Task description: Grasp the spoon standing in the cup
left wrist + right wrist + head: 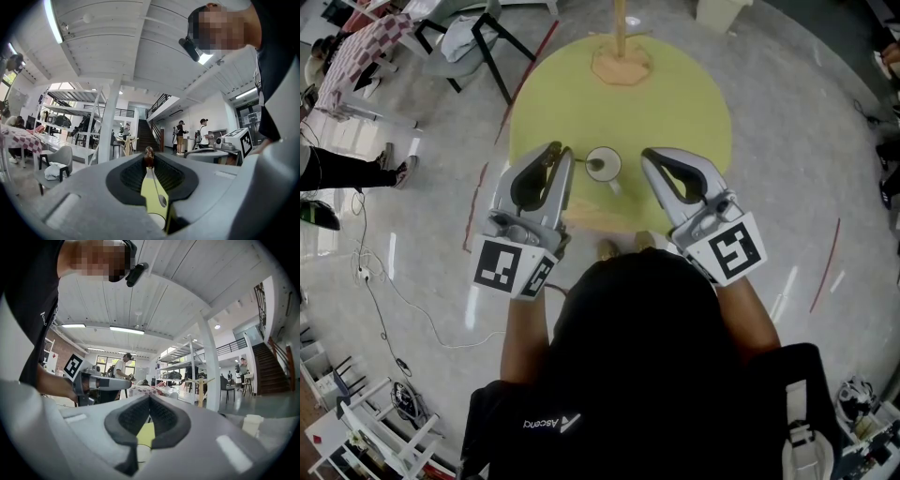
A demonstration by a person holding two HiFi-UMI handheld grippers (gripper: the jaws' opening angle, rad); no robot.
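Counter (pixel 675 103): smooth matt yellow.
Cup (pixel 617 161): glossy white, ceramic-looking, beside the fingers.
Spoon (pixel 162 200): shiny metal, with a brown wood-like tip between the fingers.
Fingers (pixel 84 197): smooth matt grey plastic.
Pads (pixel 133 176): dark, ribbed.
Floor (pixel 787 187): glossy grey.

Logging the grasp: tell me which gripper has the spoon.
The left gripper: its jaws pinch the brown handle tip of the spoon. The right gripper has its jaws closed on nothing.
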